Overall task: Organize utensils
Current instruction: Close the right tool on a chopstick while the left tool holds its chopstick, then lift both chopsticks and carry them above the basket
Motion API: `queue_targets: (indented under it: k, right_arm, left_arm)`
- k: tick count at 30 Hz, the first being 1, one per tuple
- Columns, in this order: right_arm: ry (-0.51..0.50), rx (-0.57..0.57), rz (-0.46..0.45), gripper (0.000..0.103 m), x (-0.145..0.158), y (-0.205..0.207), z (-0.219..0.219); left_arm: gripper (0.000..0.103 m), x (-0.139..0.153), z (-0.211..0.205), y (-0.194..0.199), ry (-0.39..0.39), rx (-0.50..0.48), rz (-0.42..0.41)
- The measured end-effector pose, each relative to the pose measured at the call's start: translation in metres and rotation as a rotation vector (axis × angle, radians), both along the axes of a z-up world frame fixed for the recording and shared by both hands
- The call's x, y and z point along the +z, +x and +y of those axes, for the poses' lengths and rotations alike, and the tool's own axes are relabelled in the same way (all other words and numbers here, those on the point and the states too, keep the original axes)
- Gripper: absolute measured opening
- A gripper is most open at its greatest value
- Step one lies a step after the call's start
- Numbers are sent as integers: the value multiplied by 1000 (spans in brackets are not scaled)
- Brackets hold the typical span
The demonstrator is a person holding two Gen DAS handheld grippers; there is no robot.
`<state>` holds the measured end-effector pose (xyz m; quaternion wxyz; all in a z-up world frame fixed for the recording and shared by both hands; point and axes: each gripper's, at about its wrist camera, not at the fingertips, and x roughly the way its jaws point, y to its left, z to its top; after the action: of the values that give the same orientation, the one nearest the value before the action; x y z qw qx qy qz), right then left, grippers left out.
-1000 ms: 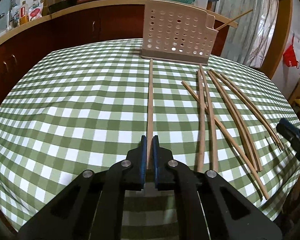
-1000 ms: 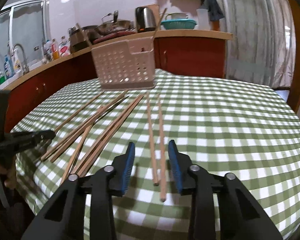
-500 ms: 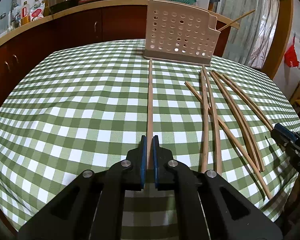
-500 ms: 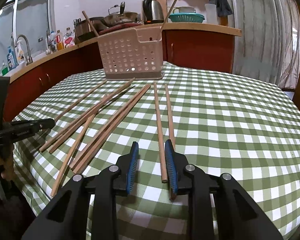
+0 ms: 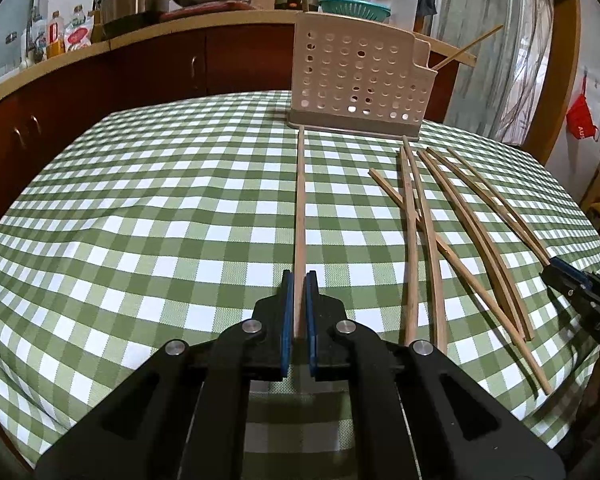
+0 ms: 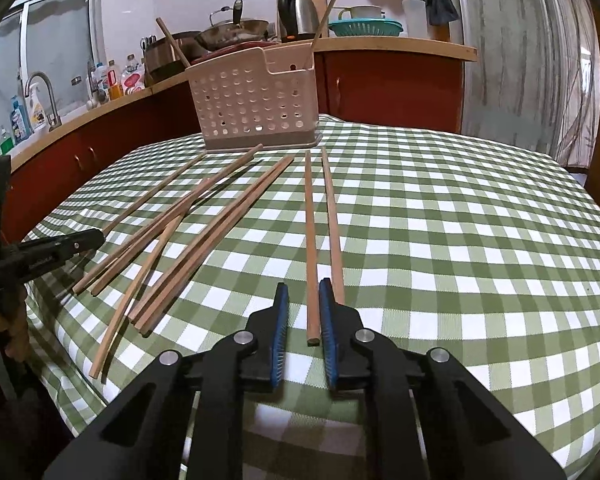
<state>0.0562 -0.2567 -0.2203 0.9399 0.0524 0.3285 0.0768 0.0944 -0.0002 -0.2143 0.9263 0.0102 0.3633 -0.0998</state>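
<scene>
Chopsticks lie scattered on the green checked tablecloth, all pointing roughly toward the perforated beige utensil holder that stands at twelve o'clock near the table's far edge. From my left wrist camera, the left gripper is pressed together on one long chopstick, pinching its near end; the stick runs straight out toward twelve o'clock with its far tip just beside the holder's base. A loose bundle of chopsticks fans out at two o'clock, some crossing one another.

From my right wrist camera, the right gripper has its jaws closing around the near end of another chopstick; the right pad looks to be against it, with a gap showing on the left side. A second stick lies just beside it at one o'clock, outside the jaws. Two chopsticks already stand tilted in the holder. At nine o'clock I see the left gripper and a bit of the hand holding it.
</scene>
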Motion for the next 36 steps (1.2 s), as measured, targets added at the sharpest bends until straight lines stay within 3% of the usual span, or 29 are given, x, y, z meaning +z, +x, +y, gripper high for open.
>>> queue_targets:
  k: [5, 16, 36]
  right_arm:
    - [13, -3, -5, 7, -1, -1, -2]
    - [-8, -44, -67, 7, 16, -11, -4]
    - [-36, -54, -246, 7, 97, -22, 0]
  left_arm:
    - [7, -2, -1, -2, 4, 4, -28]
    - [6, 8, 0, -10, 26, 10, -70]
    - [6, 92, 13, -33, 26, 50, -274]
